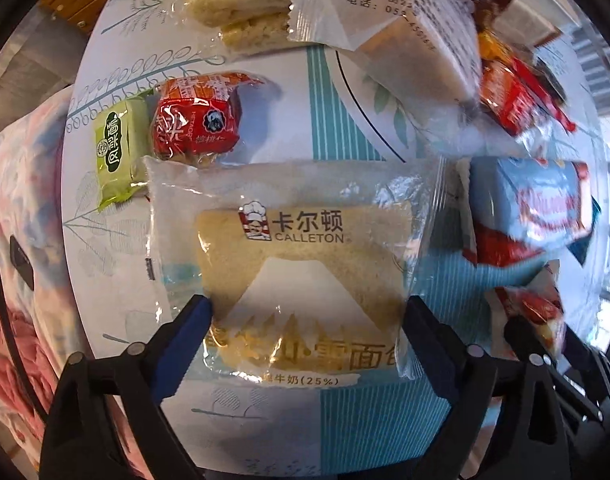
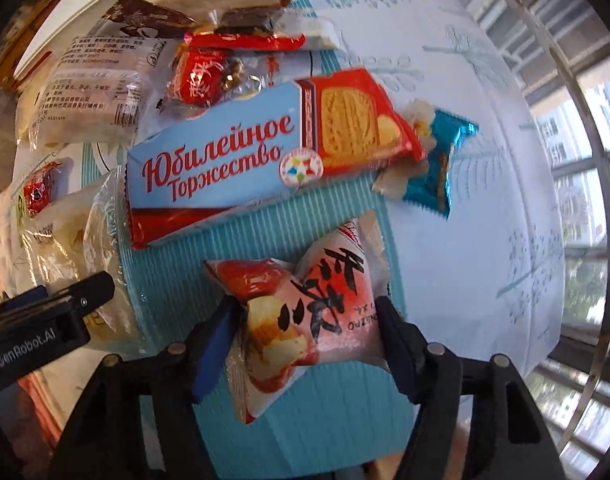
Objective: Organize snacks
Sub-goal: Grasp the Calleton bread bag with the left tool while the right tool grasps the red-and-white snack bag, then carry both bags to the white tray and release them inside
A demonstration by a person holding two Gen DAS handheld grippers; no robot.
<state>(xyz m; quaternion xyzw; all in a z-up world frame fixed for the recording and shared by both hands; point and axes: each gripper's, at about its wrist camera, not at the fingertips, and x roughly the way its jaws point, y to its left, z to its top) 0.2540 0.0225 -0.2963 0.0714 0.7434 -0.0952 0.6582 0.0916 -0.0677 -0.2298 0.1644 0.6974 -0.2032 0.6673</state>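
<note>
Left tool [image 1: 309, 312]: pads pinching a flat, clear-wrapped bread packet [image 1: 301, 264]. Right tool [image 2: 309, 316]: squeezing a puffy, glossy pink snack bag [image 2: 305, 320]. Desk [image 2: 445, 240]: patterned cloth.

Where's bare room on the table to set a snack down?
Widest: white cloth right of the blue candy and pink packet. Smaller gap between red packet and white packet. Crowded around the biscuit pack and bread packet.

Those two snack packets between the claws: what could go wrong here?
The soft bread packet fills the left gripper edge to edge, so squeezing may crush it. The puffy pink packet in the right gripper could slip or pop. The blue biscuit pack lies close and might get nudged.
</note>
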